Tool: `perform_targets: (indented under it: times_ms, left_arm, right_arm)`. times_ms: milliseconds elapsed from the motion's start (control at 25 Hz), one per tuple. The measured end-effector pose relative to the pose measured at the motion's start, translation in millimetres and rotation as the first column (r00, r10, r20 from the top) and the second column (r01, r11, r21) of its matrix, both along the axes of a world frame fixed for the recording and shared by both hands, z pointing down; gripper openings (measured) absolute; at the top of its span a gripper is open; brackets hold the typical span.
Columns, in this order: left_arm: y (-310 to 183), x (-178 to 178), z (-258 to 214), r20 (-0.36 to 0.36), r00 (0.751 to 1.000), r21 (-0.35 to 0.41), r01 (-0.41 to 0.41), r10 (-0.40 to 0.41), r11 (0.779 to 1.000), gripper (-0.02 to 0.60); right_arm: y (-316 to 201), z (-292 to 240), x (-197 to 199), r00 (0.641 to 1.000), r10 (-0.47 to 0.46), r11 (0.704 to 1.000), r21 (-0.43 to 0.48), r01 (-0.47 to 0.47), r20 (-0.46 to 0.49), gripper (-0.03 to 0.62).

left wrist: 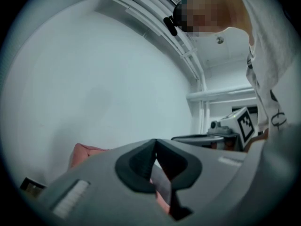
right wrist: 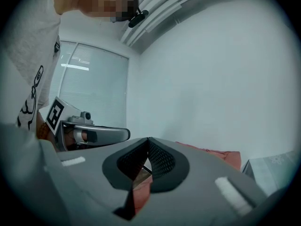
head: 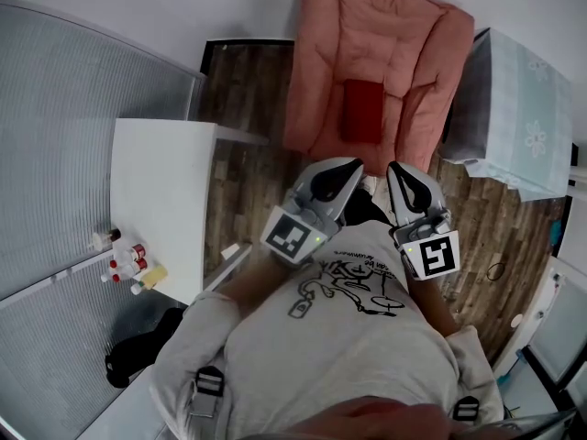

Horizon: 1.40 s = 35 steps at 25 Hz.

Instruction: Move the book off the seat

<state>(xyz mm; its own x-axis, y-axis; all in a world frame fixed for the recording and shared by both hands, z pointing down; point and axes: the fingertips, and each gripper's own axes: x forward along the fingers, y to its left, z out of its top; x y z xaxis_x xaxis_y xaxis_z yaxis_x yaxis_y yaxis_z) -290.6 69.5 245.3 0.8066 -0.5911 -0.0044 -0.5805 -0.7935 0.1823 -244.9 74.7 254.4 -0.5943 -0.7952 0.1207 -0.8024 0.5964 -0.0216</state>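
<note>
A dark red book lies flat in the middle of a salmon-pink padded seat at the top of the head view. My left gripper and right gripper hover side by side just short of the seat's front edge, both pointing toward it. Both are shut with nothing between their jaws. In the left gripper view my left gripper has its tips meeting, with the pink seat beyond. The right gripper view shows my right gripper closed too, the seat behind it.
A white table stands at the left, with small bottles near its front corner. A pale covered cabinet sits right of the seat. Wood flooring runs between them. A plain white wall lies ahead.
</note>
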Motion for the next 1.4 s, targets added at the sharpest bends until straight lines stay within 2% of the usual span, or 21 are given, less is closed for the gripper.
perform_targets:
  times_ms: [360, 760, 960, 1400]
  left_arm:
    - [-49.6, 60.9, -0.2, 0.013, 1.000, 0.009, 0.025, -0.026, 1.000, 0.000]
    - [-84.5, 101.1, 5.4, 0.016, 0.999, 0.008, 0.051, -0.051, 0.999, 0.000]
    - [-93.7, 105.7, 11.9, 0.021, 0.999, -0.005, 0.044, -0.044, 0.999, 0.000]
    - [-128.5, 87.5, 40.8, 0.051, 0.999, -0.051, 0.008, -0.005, 0.999, 0.000]
  right_arm:
    - [-54.7, -9.8, 55.2, 0.999, -0.020, 0.999, 0.027, 0.019, 0.049, 0.006]
    - [-85.3, -2.7, 90.8, 0.997, -0.071, 0.997, 0.008, 0.071, 0.032, 0.006]
    - [-96.0, 2.6, 93.7, 0.997, -0.072, 0.997, -0.011, 0.072, 0.033, 0.006]
    - [-128.6, 29.6, 76.3, 0.999, -0.040, 0.998, -0.055, 0.042, 0.030, 0.006]
